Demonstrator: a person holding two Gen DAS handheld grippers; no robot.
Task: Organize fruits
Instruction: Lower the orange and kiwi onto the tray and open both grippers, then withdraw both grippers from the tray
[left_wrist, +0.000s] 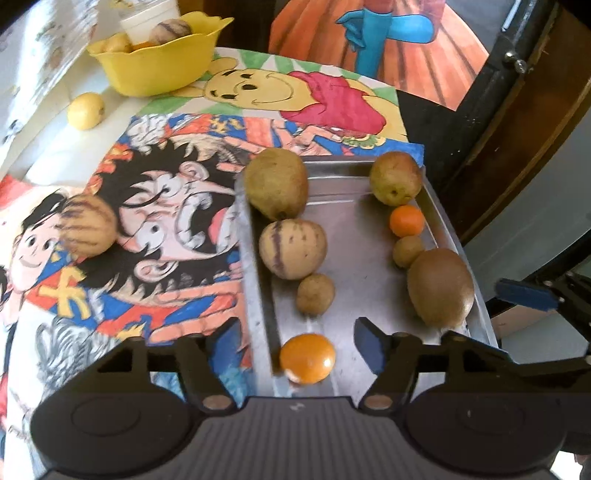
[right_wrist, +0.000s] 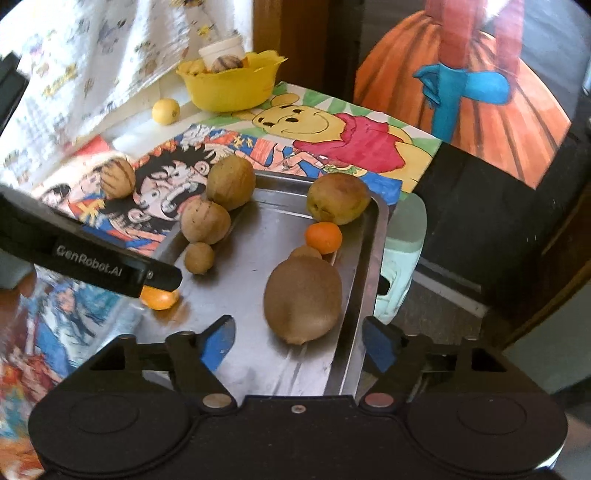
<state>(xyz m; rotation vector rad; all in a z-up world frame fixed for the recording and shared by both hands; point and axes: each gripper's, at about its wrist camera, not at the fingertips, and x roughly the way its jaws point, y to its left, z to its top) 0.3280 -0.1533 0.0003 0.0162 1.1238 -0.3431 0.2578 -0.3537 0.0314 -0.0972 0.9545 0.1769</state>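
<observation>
A steel tray (left_wrist: 354, 236) (right_wrist: 258, 236) holds several fruits: a large kiwi (left_wrist: 440, 287) (right_wrist: 303, 300), a small orange (left_wrist: 406, 220) (right_wrist: 323, 237), a pear (left_wrist: 395, 178) (right_wrist: 338, 198), a striped melon (left_wrist: 292, 249) (right_wrist: 205, 221) and an orange fruit (left_wrist: 307, 358) (right_wrist: 160, 298) at the near edge. My left gripper (left_wrist: 295, 343) is open, its fingers either side of the orange fruit. My right gripper (right_wrist: 299, 343) is open just behind the kiwi. A striped fruit (left_wrist: 88, 225) (right_wrist: 118, 178) lies on the mat outside the tray.
A yellow bowl (left_wrist: 159, 61) (right_wrist: 229, 86) with more fruit stands at the back. A lemon (left_wrist: 85, 110) (right_wrist: 166, 110) lies beside it. Cartoon mats (left_wrist: 177, 206) cover the table. A pale green stool (right_wrist: 402, 258) stands beyond the tray's right edge.
</observation>
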